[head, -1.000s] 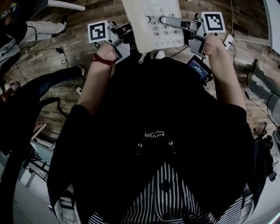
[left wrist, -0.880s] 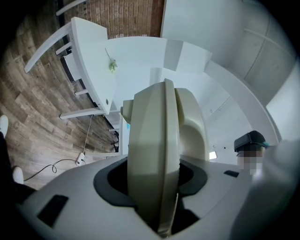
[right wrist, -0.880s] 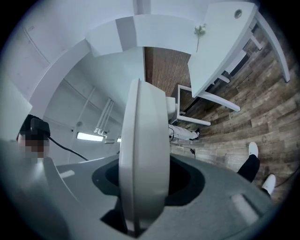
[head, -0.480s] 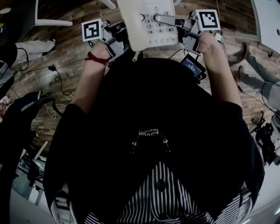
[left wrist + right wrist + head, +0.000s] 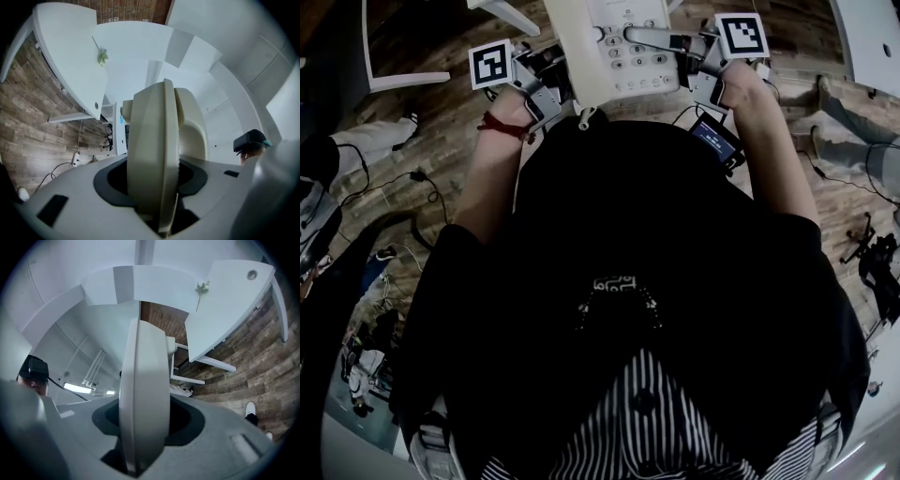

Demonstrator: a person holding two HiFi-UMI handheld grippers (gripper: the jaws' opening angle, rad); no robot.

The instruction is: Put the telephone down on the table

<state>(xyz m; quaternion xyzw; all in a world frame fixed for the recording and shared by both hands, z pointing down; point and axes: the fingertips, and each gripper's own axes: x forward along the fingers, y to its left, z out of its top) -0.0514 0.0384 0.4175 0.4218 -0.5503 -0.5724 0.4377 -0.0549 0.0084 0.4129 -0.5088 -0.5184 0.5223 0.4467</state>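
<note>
Clamping the phone [image 5: 614, 52] from either side, the left gripper [image 5: 553, 73] and right gripper [image 5: 654, 39] hold it in the air short of the table [image 5: 65, 51]. The person has just turned slightly toward the table, so setting-down remains.

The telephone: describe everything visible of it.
The telephone is a cream-white desk set in what looks like smooth plastic, with a keypad of pale buttons facing up. It is held in the air over the wood floor, not on any table. The left gripper clamps its left edge and the right gripper its right side; each gripper view shows its rim between the jaws. Its far end is cut off by the frame.
</note>
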